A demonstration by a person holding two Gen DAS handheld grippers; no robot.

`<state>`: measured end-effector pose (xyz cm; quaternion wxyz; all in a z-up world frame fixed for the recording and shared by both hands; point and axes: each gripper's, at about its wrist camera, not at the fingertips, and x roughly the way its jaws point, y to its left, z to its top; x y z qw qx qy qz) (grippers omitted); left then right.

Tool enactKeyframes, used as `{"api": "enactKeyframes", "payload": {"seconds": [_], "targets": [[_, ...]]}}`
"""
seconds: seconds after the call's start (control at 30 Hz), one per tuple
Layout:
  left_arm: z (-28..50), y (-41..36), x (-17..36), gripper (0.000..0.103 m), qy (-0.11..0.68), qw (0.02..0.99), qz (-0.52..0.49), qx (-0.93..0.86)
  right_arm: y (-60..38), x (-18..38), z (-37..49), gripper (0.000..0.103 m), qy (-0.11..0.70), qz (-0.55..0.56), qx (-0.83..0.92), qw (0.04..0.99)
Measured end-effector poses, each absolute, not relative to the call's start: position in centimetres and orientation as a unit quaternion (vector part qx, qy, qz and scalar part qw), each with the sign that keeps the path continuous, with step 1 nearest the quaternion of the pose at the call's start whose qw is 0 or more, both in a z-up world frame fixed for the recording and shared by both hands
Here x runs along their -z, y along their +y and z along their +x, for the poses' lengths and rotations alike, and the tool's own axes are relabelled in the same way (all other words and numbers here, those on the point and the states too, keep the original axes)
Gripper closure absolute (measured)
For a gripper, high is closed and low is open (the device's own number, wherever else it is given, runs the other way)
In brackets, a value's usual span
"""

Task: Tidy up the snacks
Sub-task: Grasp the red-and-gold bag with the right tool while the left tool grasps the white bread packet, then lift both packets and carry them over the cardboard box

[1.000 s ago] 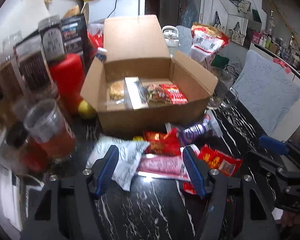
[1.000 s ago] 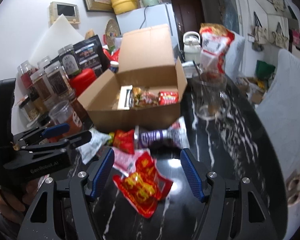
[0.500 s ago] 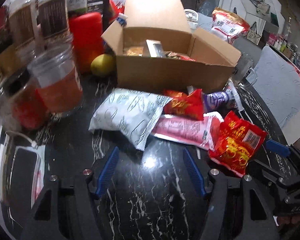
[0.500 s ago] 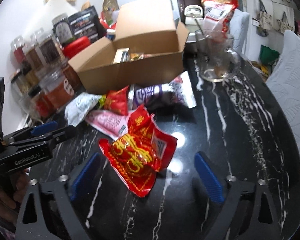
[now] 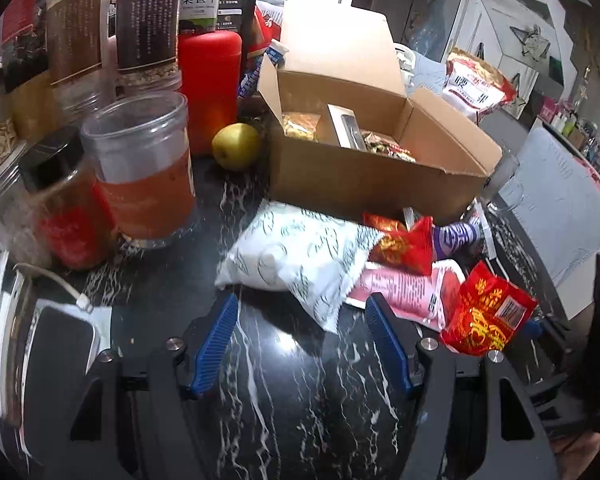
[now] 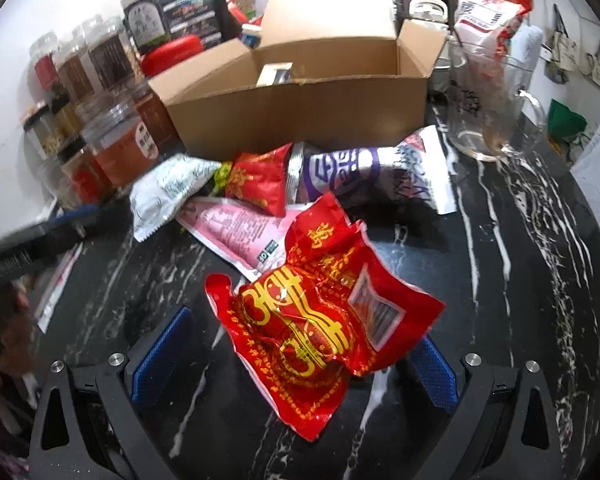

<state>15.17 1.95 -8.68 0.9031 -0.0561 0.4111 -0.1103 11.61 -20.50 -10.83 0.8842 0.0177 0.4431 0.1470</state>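
Over the red packet (image 6: 320,320), right gripper (image 6: 296,356) jaws now spread wide, unclamped.

A red canister (image 5: 210,88) stood among labelled jars (image 5: 148,28) on the black marbled counter (image 5: 292,408), with a yellow-green fruit (image 5: 236,146) just beside it. A clear glass jug (image 6: 488,108) stood to the right.

Our left gripper (image 5: 302,342) and right gripper (image 6: 292,354) look alike: black angular frames, silver round screws at the joints, and ribbed blue pads (image 5: 216,344) lining each finger. White lettering, blurred, marks one black bar.
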Motion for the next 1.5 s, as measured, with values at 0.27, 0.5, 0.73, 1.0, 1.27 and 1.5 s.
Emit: {"api": "enactKeyframes", "payload": {"seconds": [0.27,0.5,0.73,1.0,1.27,1.5], "targets": [[17.4,2.1,8.6,0.037,0.421,0.894,-0.042,0.146,-20.1,11.6,12.2,0.003,0.445,0.009,-0.146,0.884],[19.2,1.6,9.0,0.037,0.436,0.889,-0.033,0.135,-20.8,11.3,12.5,0.048,0.441,0.024,-0.156,0.883],[20.8,1.5,8.3,0.037,0.428,0.894,-0.012,0.132,-22.2,11.1,12.7,0.057,0.446,0.054,-0.152,0.88],[22.9,-0.4,10.0,0.032,0.461,0.875,0.023,0.148,-23.9,10.1,12.3,0.057,0.439,0.077,-0.139,0.884],[24.5,-1.2,13.1,0.006,0.508,0.85,0.026,0.136,-24.8,9.1,11.9,0.06,0.426,0.096,-0.149,0.887],[24.3,-1.7,13.4,0.011,0.482,0.867,0.031,0.126,-24.6,10.2,11.9,0.06,0.438,0.093,-0.148,0.882]]}}
